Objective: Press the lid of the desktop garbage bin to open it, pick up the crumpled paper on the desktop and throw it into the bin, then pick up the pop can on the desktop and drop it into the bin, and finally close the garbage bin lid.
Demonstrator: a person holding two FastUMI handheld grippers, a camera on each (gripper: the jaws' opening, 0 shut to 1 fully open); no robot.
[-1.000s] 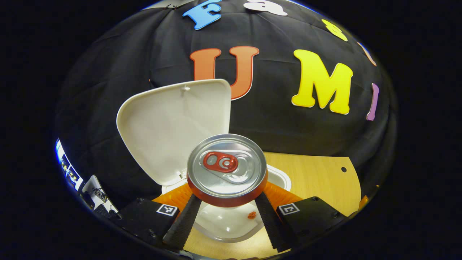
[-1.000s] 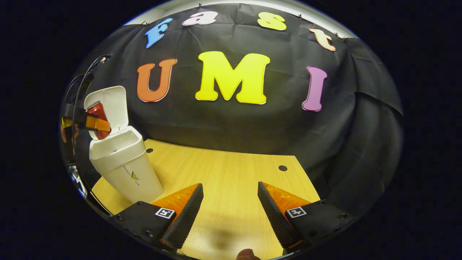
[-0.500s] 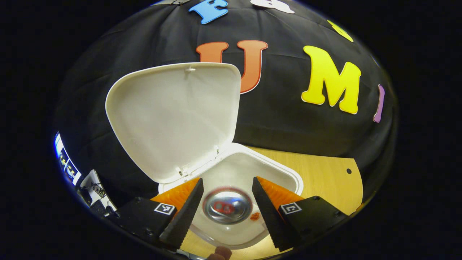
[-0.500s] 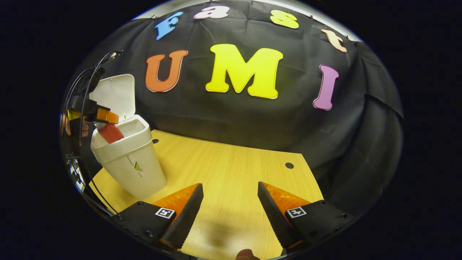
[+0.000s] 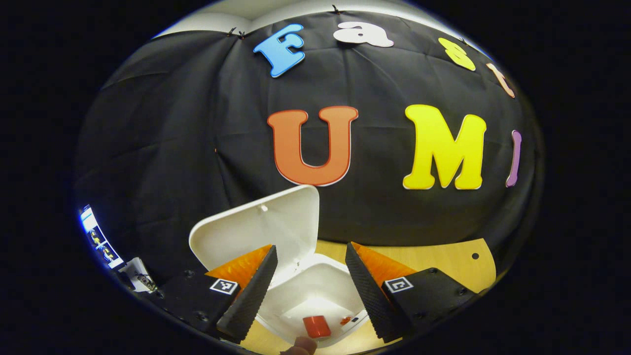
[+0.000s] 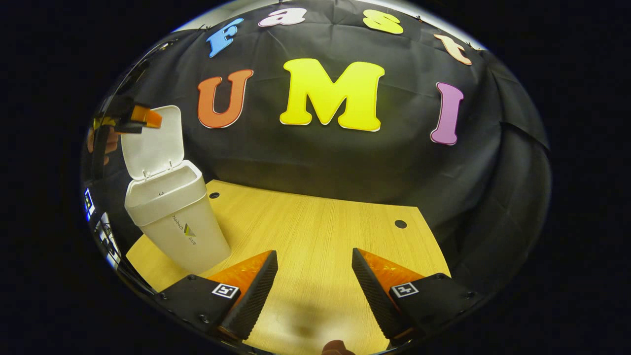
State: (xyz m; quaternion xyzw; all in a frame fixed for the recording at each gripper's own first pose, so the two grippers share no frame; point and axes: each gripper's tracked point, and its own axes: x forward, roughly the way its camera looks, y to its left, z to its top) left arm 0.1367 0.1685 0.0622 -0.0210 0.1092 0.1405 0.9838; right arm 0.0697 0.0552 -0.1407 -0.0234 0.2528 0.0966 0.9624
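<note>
The white garbage bin (image 6: 177,222) stands at the table's left with its lid (image 6: 153,140) swung up. In the left gripper view I look down into the bin (image 5: 315,288), past the raised lid (image 5: 256,231); the red pop can (image 5: 316,326) lies at the bottom. My left gripper (image 5: 308,291) is open above the bin's mouth, holding nothing. It shows far off in the right gripper view as the left gripper (image 6: 133,119), level with the lid's top, with a hand behind it. My right gripper (image 6: 314,288) is open over the wooden table (image 6: 315,231).
The table has round cable holes (image 6: 400,224) near its back edge. The black cloth wall rises right behind the table and the bin. A small orange scrap (image 5: 346,321) lies inside the bin beside the can.
The left gripper let go of the can, which dropped into the bin. The gripper then rose well above the bin and stayed open. The right gripper barely moved.
</note>
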